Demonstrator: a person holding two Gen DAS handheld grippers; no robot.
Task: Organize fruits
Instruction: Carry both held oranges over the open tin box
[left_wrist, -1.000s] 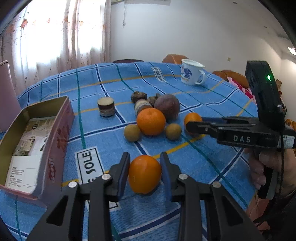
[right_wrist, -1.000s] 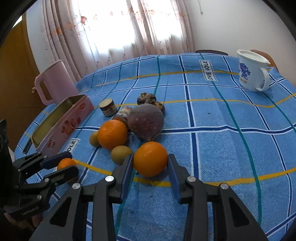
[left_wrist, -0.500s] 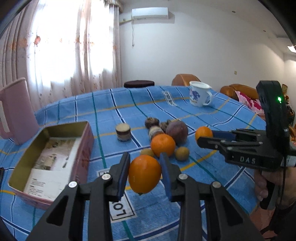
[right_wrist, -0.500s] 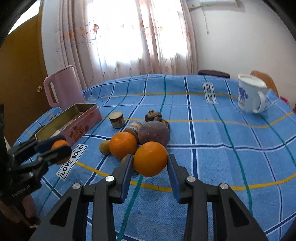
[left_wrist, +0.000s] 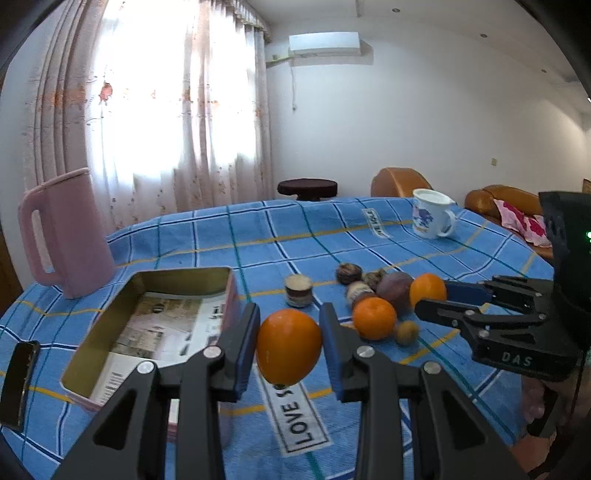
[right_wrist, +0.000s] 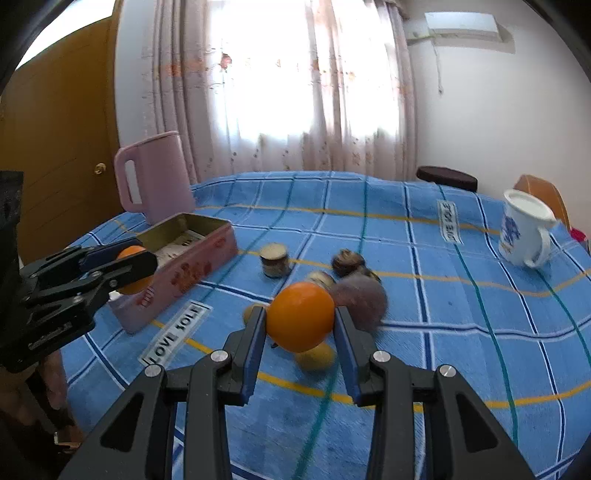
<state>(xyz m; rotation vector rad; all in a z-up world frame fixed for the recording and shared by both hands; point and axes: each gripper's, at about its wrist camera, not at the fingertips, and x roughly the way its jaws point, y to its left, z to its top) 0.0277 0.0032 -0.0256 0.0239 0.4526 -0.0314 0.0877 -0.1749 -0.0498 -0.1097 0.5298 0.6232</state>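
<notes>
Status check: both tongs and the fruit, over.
Left tongs shut on round orange, lifted beside open pink tin box. Right tongs shut on second orange, above fruit pile. Nothing blocking the tin.

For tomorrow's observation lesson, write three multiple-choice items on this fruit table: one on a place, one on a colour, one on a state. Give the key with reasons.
1. Where does the pink jug stand?
A. behind the tin box
B. beside the white mug
C. inside the box

2. What colour is the tablecloth?
A. red
B. blue check
C. plain white

3. What is the left gripper doing?
A. hanging open
B. clamping an orange
C. gripping the mug

Key: A, the jug rises beyond the box's far corner; B, blue squares with lines; B, the orange sits pinched between its fingers.
</notes>
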